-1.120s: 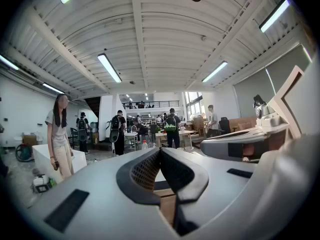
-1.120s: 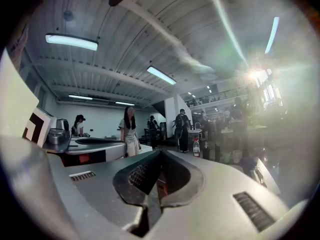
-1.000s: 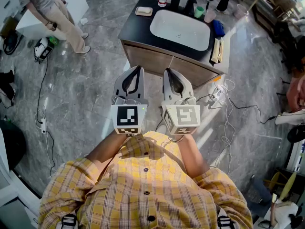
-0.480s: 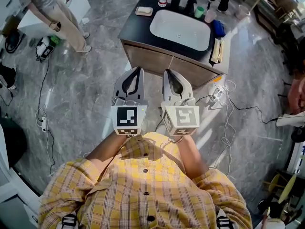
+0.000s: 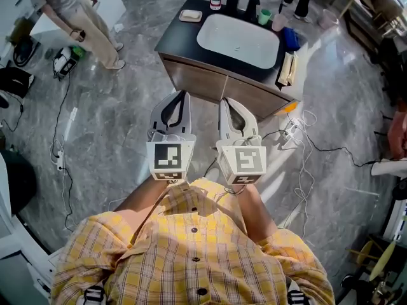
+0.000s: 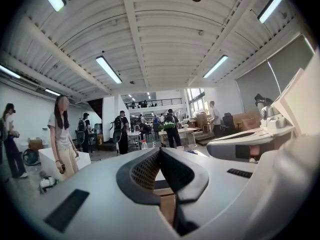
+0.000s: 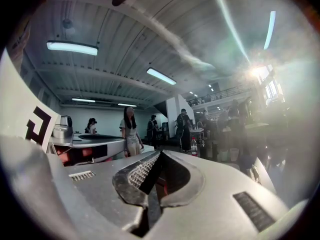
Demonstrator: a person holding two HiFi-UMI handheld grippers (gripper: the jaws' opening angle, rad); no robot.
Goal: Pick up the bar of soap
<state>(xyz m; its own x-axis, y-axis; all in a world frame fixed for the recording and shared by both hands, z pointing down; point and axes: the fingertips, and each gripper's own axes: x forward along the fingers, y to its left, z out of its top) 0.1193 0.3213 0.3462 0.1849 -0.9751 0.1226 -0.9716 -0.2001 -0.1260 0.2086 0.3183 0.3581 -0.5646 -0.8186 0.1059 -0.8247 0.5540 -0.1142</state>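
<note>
- Bar of soap: seen in the head view only, as a small pale block at the far left corner of the dark table, left of the white basin. A shallow dish appears to lie under it, but it is too small for this to be confirmed.
- Handling (judged): the bar is expected to be light and rigid, and slick if damp. Its edges could be dented by hard pressure.
- Grip (judged): a hold across the 2 long sides near mid-length is favoured. The pads should be set low so the bar is not squeezed out upward, and moderate pressure is advised.
- Left tool: held over the floor close to the person's chest, well apart from the table. In the left gripper view the jaws are seen closed tip to tip, and nothing is gripped.
- Right tool: held just beside the left tool and pointed the same way. Its jaws are closed together and nothing is held between them.
- Neither tool touches anything. 1 tool would have to be opened wider than the bar before any approach; the left tool is judged the nearer to the soap's corner.
</note>
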